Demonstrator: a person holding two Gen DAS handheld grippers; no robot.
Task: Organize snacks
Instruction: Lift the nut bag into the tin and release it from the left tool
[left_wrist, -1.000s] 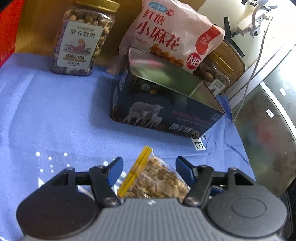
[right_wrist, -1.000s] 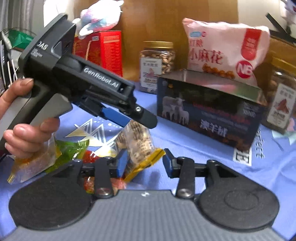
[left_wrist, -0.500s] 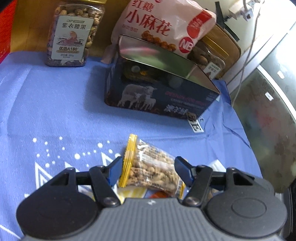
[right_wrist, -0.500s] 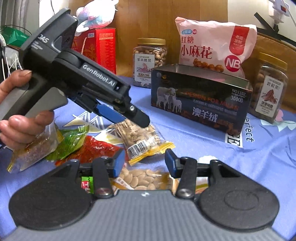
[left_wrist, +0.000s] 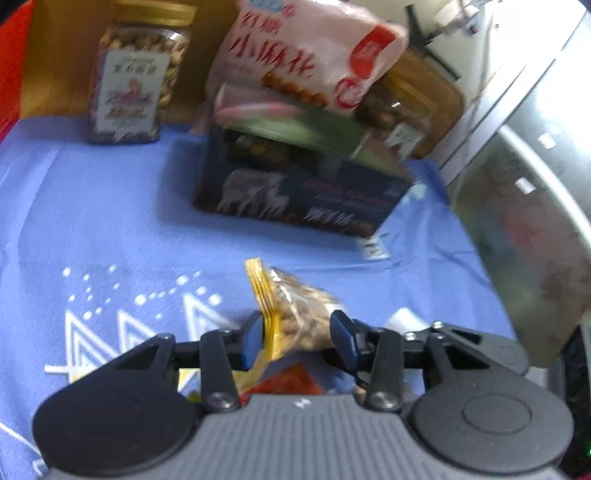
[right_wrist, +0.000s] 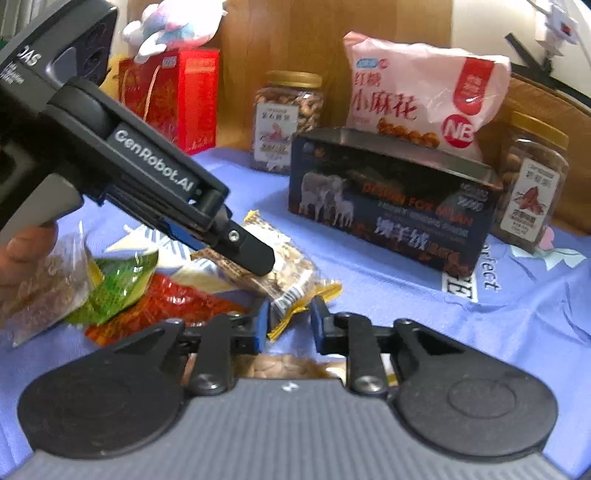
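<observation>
Left gripper (left_wrist: 297, 341) fingers now narrowed around the peanut packet (left_wrist: 295, 314), right gripper (right_wrist: 288, 325) moved closer

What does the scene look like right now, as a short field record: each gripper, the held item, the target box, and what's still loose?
left gripper: shut on peanut packet
right gripper: open, yellow end of that packet between its fingers
dark box: open-topped, on the blue cloth
loose snacks: green packet, red packet, by the left gripper
behind box: pink bag, two nut jars

Glossy plastic packet (left_wrist: 295, 310), matt cloth (left_wrist: 110, 221)
</observation>
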